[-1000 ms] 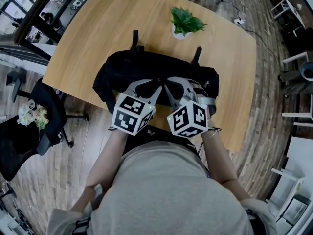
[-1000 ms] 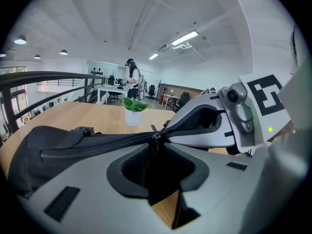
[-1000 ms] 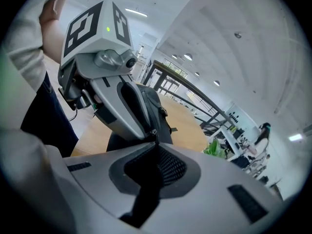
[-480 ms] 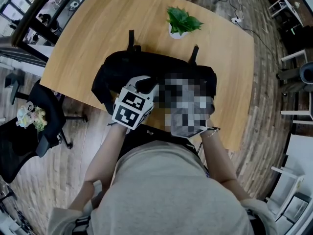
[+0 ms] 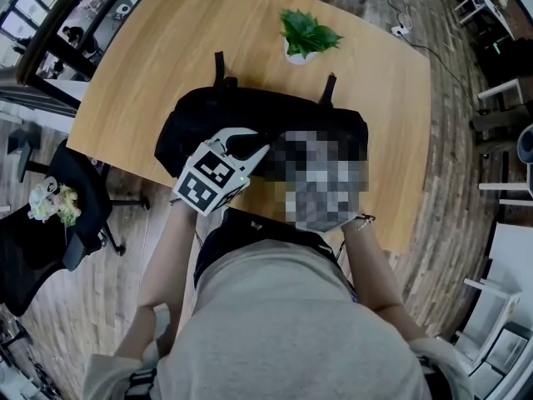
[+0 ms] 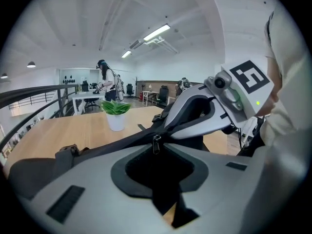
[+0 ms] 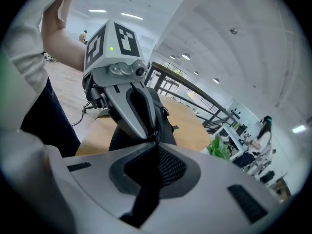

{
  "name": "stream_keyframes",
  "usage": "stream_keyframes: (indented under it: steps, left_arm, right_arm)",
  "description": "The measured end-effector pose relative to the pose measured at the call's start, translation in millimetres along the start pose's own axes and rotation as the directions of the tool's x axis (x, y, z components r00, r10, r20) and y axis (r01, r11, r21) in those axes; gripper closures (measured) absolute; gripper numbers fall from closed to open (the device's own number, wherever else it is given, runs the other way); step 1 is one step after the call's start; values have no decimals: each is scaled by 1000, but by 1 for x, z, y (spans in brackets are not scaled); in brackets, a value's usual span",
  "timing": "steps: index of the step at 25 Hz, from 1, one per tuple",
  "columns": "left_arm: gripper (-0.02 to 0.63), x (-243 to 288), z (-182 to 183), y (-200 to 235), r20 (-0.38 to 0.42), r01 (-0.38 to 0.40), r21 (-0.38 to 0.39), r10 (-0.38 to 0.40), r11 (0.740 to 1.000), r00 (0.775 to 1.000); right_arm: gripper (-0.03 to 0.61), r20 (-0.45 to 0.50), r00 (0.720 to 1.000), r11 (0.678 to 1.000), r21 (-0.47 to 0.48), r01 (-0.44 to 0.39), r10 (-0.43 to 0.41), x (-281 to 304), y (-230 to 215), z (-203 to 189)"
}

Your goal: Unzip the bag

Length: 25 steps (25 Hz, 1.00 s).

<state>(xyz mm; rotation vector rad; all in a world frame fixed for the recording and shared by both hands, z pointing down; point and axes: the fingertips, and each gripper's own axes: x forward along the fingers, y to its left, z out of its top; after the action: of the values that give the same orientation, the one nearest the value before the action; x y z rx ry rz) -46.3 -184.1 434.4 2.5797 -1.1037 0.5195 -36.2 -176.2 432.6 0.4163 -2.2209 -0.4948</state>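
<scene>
The black bag (image 5: 250, 111) lies on the table (image 5: 141, 65), plant (image 5: 306, 36) at its 12 o'clock — at its 6 o'clock edge the left gripper (image 5: 260, 151) is pinched closed on the zipper pull (image 6: 156, 144), with the right gripper (image 6: 166, 130) at 3 o'clock clamping the bag's fabric, likely bracing the zip.

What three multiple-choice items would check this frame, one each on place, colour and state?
1. The potted plant stands:
A) on the table, beyond the bag
B) on the floor
C) inside the bag

2. The bag is:
A) red
B) black
C) white

3. The left gripper is:
A) wide open
B) shut on the bag
C) raised above the plant

Answers:
1. A, the pot sits on the wood past the bag.
2. B, its fabric is black all over.
3. B, the jaws meet on the bag by its zipper.
</scene>
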Motion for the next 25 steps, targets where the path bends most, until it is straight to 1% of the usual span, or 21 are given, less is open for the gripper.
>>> stream_keyframes:
  steps: [4,10,14,18,22,25]
  left_arm:
    - [566,-1,1,4,-6,5,11,-5,1000,1000]
    - [566,4,4,7,-2,-39,7,39,999,999]
    - [591,3,2,0,-17,-37,7,37,999,999]
    - [594,-1,-3,1,-61,-77,-30,75,997,995]
    - [595,-7,2,3,-58,-111,-77,107,991,993]
    - [595,-19,-3,13,-69,-171,-99,164,980,984]
  right_arm:
    - [552,1,1000,1000,5,3,-3,0,1,0]
    - [552,-5,1000,1000,16,11,-11,1,-1,-1]
    - [552,-5,1000,999,34,14,-13,0,-1,-2]
    - [552,-11,1000,999,46,20,-20,2,0,-2]
    - [552,0,999,997,66,32,-32,0,-4,0]
    - [552,3,999,995,89,43,-44,-2,-9,0]
